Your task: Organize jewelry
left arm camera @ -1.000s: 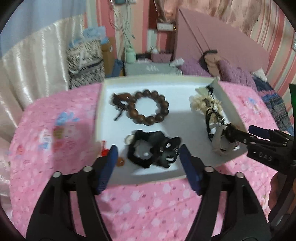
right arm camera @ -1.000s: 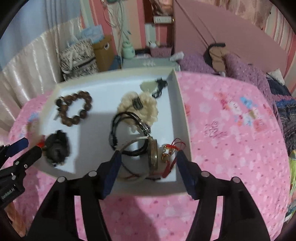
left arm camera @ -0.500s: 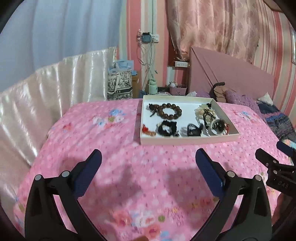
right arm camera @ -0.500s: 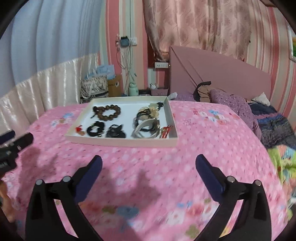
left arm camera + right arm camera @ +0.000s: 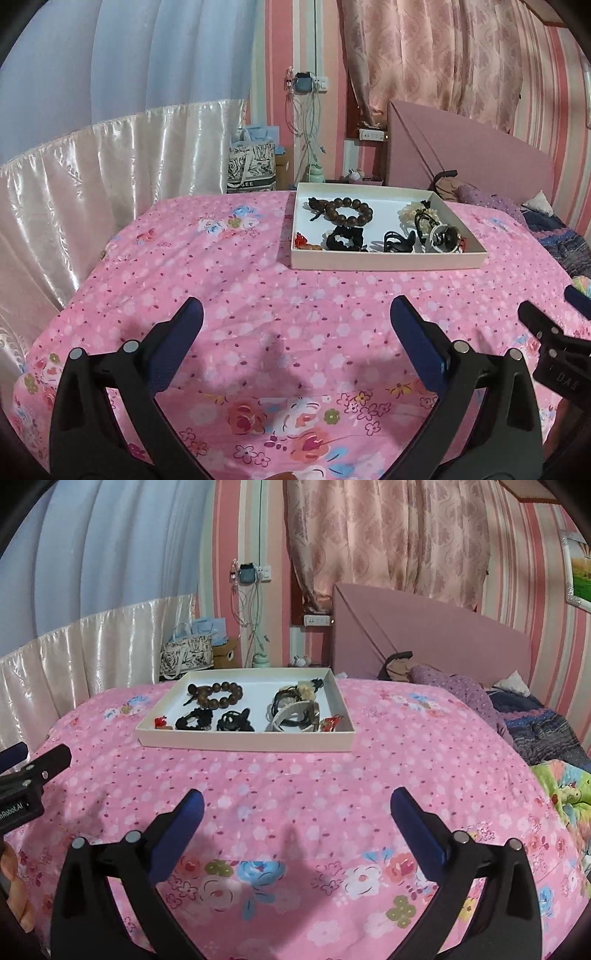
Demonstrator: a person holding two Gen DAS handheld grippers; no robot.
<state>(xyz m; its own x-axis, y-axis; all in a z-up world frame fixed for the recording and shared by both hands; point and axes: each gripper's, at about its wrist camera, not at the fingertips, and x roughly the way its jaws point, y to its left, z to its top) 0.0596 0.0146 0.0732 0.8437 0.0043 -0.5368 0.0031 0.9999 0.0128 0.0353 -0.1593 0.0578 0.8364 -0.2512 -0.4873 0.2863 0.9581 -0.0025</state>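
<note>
Your left gripper (image 5: pixel 295 325) hovers over the pink floral bedspread (image 5: pixel 229 280), its blue-padded fingers spread wide and holding nothing. Your right gripper (image 5: pixel 295 812) does the same beside it, fingers wide apart and empty.

From the left wrist camera, the white tray (image 5: pixel 388 260) sits on the bed at about 1 o'clock, well apart from both grippers. Inside it, from left to right: a small red charm (image 5: pixel 301 240) at the near left corner, a brown wooden bead bracelet (image 5: pixel 349 212) toward the back, a black scrunchie (image 5: pixel 345 238) in front of it, a second black hair tie (image 5: pixel 397 242), then a cream flower piece (image 5: pixel 410 212) at the back right, with a tangle of black cords and a pale bangle (image 5: pixel 445 236) at the near right.
</note>
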